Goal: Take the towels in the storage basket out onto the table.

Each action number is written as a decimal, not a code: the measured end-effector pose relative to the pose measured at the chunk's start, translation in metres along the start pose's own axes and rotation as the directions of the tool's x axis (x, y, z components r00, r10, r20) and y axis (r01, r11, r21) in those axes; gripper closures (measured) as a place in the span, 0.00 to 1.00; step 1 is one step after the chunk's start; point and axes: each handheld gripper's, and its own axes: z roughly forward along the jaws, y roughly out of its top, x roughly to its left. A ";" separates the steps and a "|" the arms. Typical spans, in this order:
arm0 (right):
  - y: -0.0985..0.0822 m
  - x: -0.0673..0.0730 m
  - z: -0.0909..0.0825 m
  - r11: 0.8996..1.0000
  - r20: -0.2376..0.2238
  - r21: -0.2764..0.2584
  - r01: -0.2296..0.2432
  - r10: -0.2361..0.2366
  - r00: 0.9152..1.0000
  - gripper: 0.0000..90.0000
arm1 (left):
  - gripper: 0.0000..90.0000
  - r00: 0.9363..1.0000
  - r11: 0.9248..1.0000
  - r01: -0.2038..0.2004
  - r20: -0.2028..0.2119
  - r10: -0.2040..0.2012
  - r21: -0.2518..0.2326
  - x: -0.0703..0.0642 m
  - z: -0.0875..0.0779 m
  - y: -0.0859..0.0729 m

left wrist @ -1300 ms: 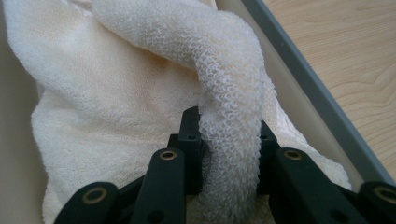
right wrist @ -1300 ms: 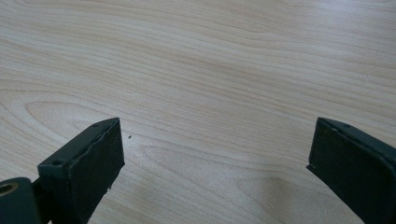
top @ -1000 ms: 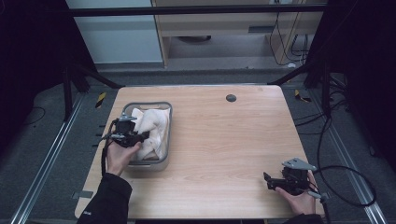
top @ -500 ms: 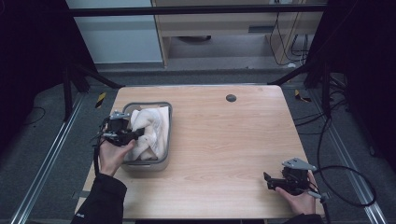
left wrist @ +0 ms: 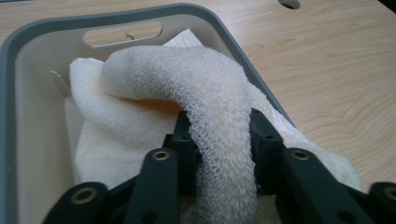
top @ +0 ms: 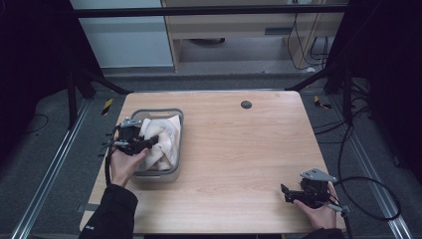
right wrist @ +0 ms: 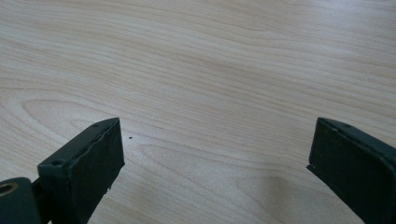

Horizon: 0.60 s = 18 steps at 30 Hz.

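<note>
A cream terry towel [top: 165, 140] lies heaped in a grey plastic bin [top: 149, 175] at the table's left. My left gripper [top: 149, 144] reaches over the bin's left rim into the towel. In the left gripper view a rolled fold of the towel [left wrist: 154, 79] runs between the jaws of the left gripper [left wrist: 219, 126]. Those jaws have just been opening, and the fold sits loosely in the gap, unsqueezed, above the bin [left wrist: 7, 93]. My right gripper [top: 284, 193] rests near the table's front right corner. In its own view the right gripper [right wrist: 215, 144] stands wide open over bare wood.
A dark round grommet hole [top: 246, 104] sits near the table's far edge. Metal frame rails run along the floor on both sides of the table. A black cable [top: 368, 199] trails off the right gripper past the table's right edge.
The left gripper shifted slightly along the bin's left rim and its jaws have spread around the towel fold. The right gripper has stayed put.
</note>
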 end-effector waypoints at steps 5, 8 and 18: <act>0.000 0.000 0.000 1.000 -0.002 0.006 -0.004 0.004 1.000 0.03 | 0.37 1.000 1.000 -0.006 0.020 0.006 0.026 -0.009 0.008 0.001; 0.000 0.000 0.000 1.000 -0.001 0.001 -0.001 0.001 1.000 0.03 | 0.28 1.000 0.999 -0.019 0.013 0.019 0.049 -0.013 0.013 0.000; 0.000 0.001 0.002 1.000 -0.003 0.027 -0.002 0.002 1.000 0.01 | 0.09 1.000 0.989 0.007 -0.020 -0.004 0.149 -0.011 0.037 -0.014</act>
